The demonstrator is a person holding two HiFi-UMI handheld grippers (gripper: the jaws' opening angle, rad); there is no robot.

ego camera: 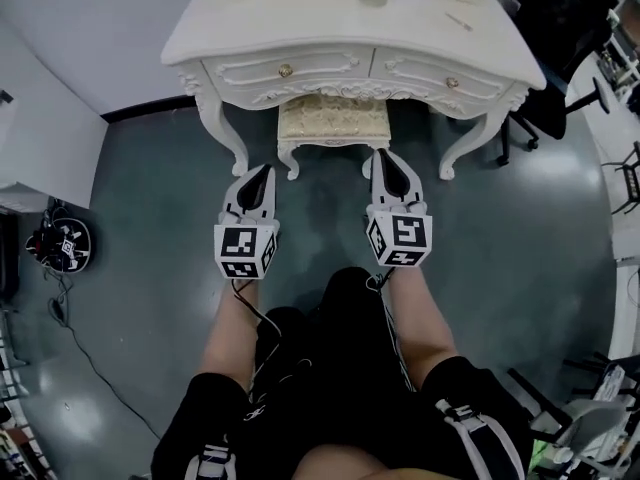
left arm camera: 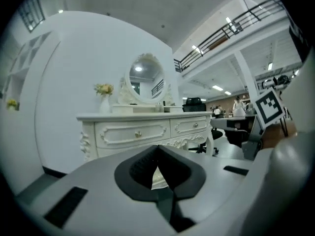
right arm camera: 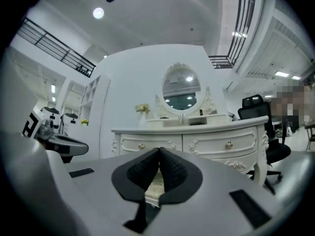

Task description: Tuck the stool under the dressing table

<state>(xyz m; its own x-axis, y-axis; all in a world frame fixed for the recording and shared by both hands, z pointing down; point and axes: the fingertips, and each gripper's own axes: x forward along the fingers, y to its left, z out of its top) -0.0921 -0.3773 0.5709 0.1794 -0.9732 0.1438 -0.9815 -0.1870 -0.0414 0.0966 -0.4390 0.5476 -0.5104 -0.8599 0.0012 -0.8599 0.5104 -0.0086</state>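
The cream cushioned stool [ego camera: 333, 123] stands partly under the white dressing table [ego camera: 300, 18], between its carved front legs, with its front edge sticking out. My left gripper [ego camera: 263, 172] and right gripper [ego camera: 384, 156] hover side by side in front of the stool, apart from it, both shut with nothing between the jaws. In the left gripper view the shut tips [left arm camera: 157, 147] face the table's drawers [left arm camera: 138, 133], and a sliver of the stool [left arm camera: 158, 179] shows below them. The right gripper view shows its shut tips [right arm camera: 160, 150], the table [right arm camera: 197, 142] and a bit of stool [right arm camera: 154, 187].
A black office chair [ego camera: 560, 38] stands right of the table. A round black device [ego camera: 65, 244] with a cable lies on the grey floor at the left. An oval mirror [right arm camera: 181, 92] and a flower vase [left arm camera: 104, 101] sit on the tabletop. The person's legs fill the bottom.
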